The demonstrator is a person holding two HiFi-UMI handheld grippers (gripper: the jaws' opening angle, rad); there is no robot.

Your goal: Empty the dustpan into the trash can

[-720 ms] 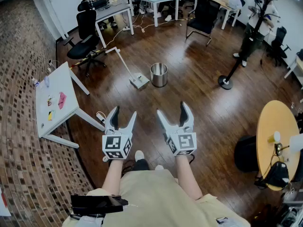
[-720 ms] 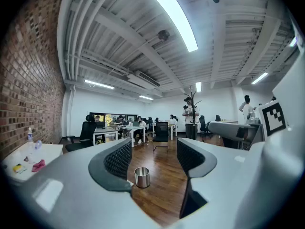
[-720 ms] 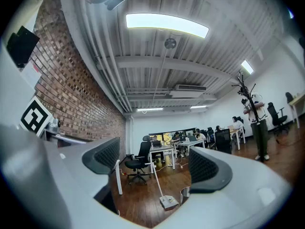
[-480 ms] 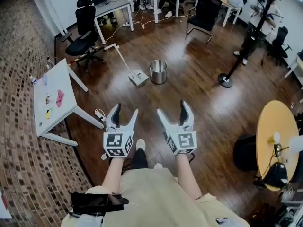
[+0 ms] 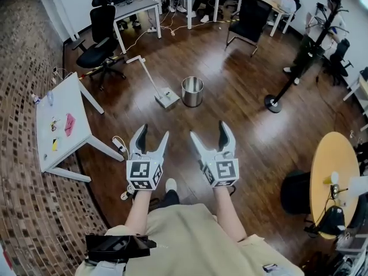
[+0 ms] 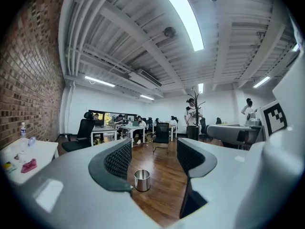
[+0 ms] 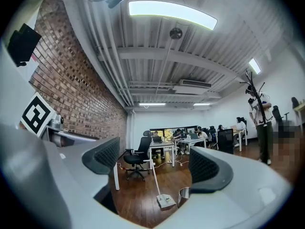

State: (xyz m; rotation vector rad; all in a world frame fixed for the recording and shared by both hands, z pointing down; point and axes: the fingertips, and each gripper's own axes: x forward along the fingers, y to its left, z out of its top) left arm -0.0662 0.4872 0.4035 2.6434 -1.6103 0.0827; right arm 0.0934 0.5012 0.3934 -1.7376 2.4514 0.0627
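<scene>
Hardly anything moved since earlier frame: white table (image 5: 75,105) shifted slightly toward left edge of head view, both grippers kept at same spot. Left gripper (image 5: 153,133) held level before body, jaws apart, nothing grasped. Right gripper (image 5: 208,131) held beside it, jaws apart as well, nothing between them. Dustpan (image 5: 167,99) seen on wooden floor (image 5: 247,125) well ahead, long handle tilted up to left. Trash can (image 5: 192,91) placed upright just beside dustpan, on its right. Both well apart from grippers.

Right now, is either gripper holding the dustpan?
No, the dustpan sits on the floor beside the trash can, with nothing touching it.
</scene>
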